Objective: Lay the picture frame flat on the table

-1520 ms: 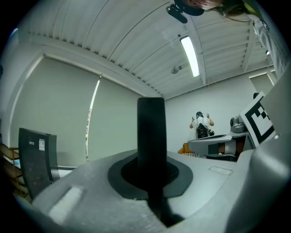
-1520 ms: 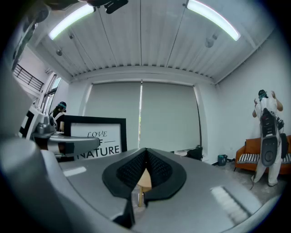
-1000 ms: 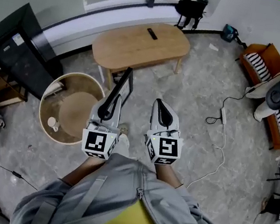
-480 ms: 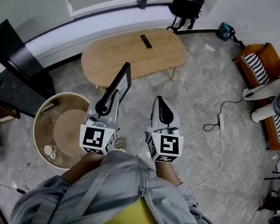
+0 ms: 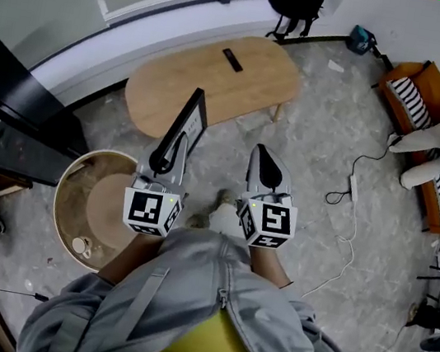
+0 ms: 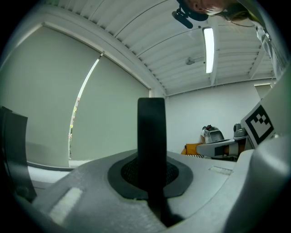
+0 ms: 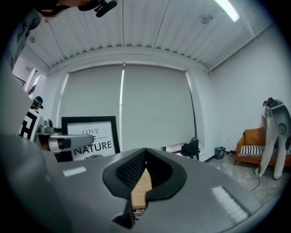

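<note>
Black-bordered, the one picture frame (image 5: 191,120) is off the desk, upright on edge in the air. The left claw (image 5: 168,154) pinches its lower edge. Its long axis runs up and away from the person, toward the one oval wooden desk (image 5: 242,91), and its printed face points at the right claw (image 5: 262,163). That second claw is pressed together, empty. One dark bar (image 5: 233,59) lies on the desk.

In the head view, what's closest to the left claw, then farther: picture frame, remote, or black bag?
1. The black picture frame, gripped in the left claw.
2. The small black remote, on the oval wooden table ahead.
3. The black bag, by the far wall.
</note>
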Motion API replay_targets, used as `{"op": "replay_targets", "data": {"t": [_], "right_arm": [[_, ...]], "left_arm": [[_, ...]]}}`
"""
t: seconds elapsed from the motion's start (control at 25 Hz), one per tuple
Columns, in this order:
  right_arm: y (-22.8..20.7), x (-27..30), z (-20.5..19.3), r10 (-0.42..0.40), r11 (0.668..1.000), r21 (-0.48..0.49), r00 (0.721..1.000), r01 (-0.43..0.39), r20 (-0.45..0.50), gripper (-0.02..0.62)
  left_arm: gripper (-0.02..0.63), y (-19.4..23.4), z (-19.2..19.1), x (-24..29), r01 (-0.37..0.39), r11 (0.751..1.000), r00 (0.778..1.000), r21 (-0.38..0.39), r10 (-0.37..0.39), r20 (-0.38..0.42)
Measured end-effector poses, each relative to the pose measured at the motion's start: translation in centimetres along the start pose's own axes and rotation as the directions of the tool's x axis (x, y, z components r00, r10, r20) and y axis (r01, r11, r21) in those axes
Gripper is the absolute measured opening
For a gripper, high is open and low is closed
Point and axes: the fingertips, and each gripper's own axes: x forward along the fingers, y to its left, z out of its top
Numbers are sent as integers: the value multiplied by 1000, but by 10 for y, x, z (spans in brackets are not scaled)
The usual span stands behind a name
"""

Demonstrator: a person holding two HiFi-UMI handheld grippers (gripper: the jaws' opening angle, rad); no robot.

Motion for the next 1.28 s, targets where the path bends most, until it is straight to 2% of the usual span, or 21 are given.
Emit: {"op": "replay_targets", "data": {"t": [0.2, 0.44, 0.88, 1.08, 1.28], "right_arm": [[-7, 54, 6, 37, 999, -4, 999, -37, 20, -2], [-40, 149, 12, 92, 996, -7, 995, -92, 44, -2], [-131, 358, 27, 218, 975, -44, 976, -218, -19, -2], [-162, 424, 25, 289, 954, -63, 955, -293, -73, -2], [-183, 475, 22, 317, 944, -70, 946, -322, -71, 0]], "left_arm": [[8, 12, -3, 37, 18, 1000, 1000, -9, -18, 12], [8, 35, -10, 123, 24, 1000, 1000, -4, -24, 5], [8, 95, -23, 333, -87, 996, 996, -36, 85, -33], [8, 110, -30, 403, -139, 989, 990, -58, 138, -17], [8, 126, -37, 456, -151, 987, 988, -56, 150, -24]]}}
